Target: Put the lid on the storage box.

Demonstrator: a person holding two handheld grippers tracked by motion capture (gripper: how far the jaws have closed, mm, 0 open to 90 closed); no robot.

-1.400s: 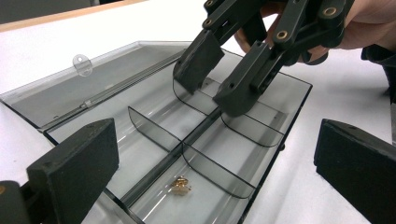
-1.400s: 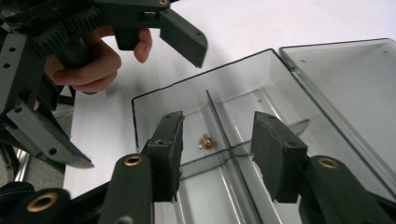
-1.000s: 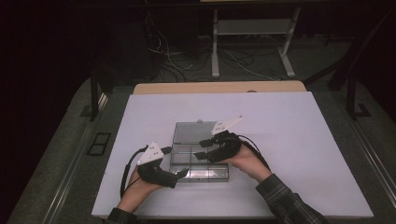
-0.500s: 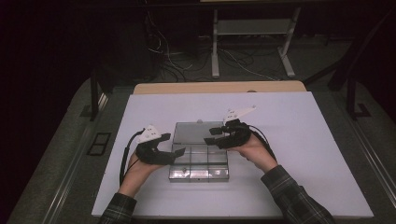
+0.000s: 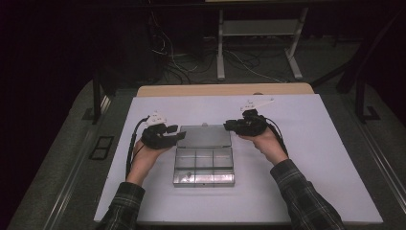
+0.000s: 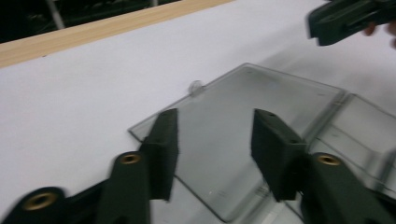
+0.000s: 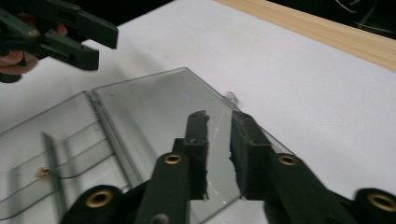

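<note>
White table top [image 5: 311, 158], wooden strip along far edge; clear compartment box [image 5: 204, 165] lies mid-table, lid open flat.

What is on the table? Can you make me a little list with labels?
Thing: clear plastic box with compartments
Lid: clear lid, swung open and lying flat behind the box
Inside: one small thing in a near compartment, too small to tell what
Left gripper: at the lid's left edge, jaws apart and just been closing, not pressing on anything
Right gripper: at the lid's right edge, jaws nearly together and just been closing; a grip on the lid cannot be told
Table: white table
</note>
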